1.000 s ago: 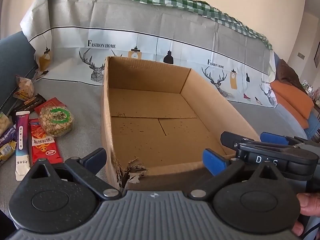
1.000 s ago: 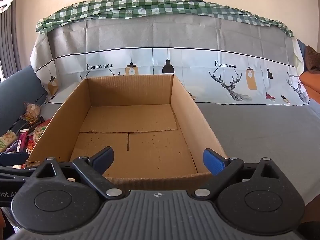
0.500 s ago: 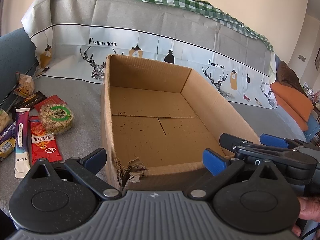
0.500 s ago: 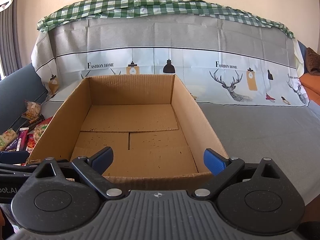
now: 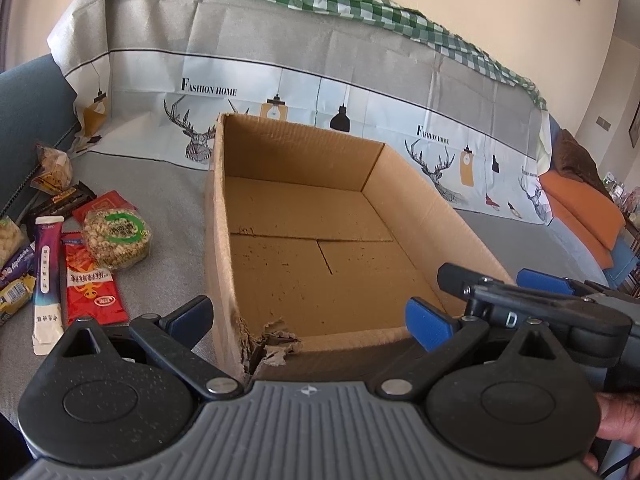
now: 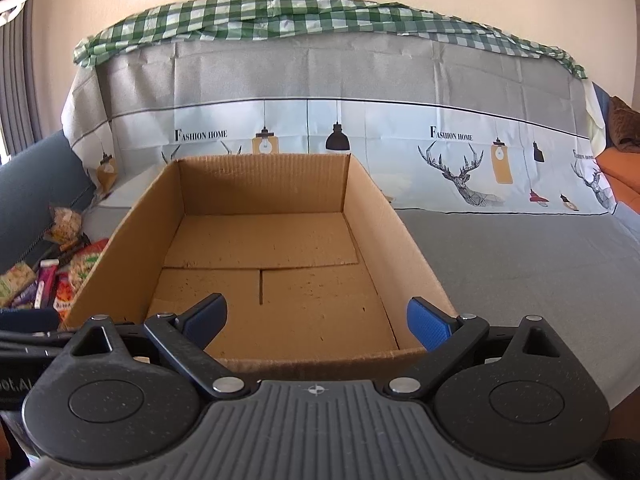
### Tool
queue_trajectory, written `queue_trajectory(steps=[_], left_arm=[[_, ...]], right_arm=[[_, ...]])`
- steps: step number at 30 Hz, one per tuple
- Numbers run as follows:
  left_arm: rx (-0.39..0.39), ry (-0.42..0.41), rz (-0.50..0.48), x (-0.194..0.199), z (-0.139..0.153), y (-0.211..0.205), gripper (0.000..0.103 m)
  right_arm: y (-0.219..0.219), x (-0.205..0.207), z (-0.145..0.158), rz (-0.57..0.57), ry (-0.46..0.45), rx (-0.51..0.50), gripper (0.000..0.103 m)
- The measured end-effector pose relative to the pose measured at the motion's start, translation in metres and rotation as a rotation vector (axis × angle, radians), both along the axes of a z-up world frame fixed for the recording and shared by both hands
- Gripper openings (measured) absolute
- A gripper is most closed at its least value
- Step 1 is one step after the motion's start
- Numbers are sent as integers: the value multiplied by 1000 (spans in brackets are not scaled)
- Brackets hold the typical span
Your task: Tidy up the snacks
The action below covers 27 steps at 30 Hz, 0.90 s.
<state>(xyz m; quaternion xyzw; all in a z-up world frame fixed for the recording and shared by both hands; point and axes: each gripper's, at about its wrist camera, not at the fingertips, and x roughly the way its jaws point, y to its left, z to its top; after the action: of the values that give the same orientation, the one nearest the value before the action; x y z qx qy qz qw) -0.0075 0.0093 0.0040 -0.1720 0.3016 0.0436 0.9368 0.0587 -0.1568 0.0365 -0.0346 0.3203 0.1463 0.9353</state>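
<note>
Nothing packed yet. Cardboard box [image 5: 316, 240] sits on the grey cover, floor bare, near corner torn. Snacks [image 5: 72, 248] lie in a loose heap just beside the box's left wall: round nut pack, red sachet, purple stick, others. Left gripper [image 5: 308, 320] spread wide, holding nothing, hovers at the near rim. Right gripper [image 6: 316, 320] likewise spread and unloaded. Judged: all sorting remains.
</note>
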Motion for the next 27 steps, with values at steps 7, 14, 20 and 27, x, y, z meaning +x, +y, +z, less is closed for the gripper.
queue_trajectory(steps=[7, 14, 20, 27], left_arm=[[-33, -28, -40, -11, 20, 28, 46], [86, 23, -32, -27, 34, 103, 13], [152, 54, 158, -54, -2, 165, 14], [147, 32, 327, -69, -19, 194, 14]], right_arm=[[17, -8, 17, 5, -27, 93, 61], [59, -26, 28, 135, -26, 230, 36], [110, -45, 29, 320, -20, 300, 36], [168, -60, 3, 475, 34, 282, 37]])
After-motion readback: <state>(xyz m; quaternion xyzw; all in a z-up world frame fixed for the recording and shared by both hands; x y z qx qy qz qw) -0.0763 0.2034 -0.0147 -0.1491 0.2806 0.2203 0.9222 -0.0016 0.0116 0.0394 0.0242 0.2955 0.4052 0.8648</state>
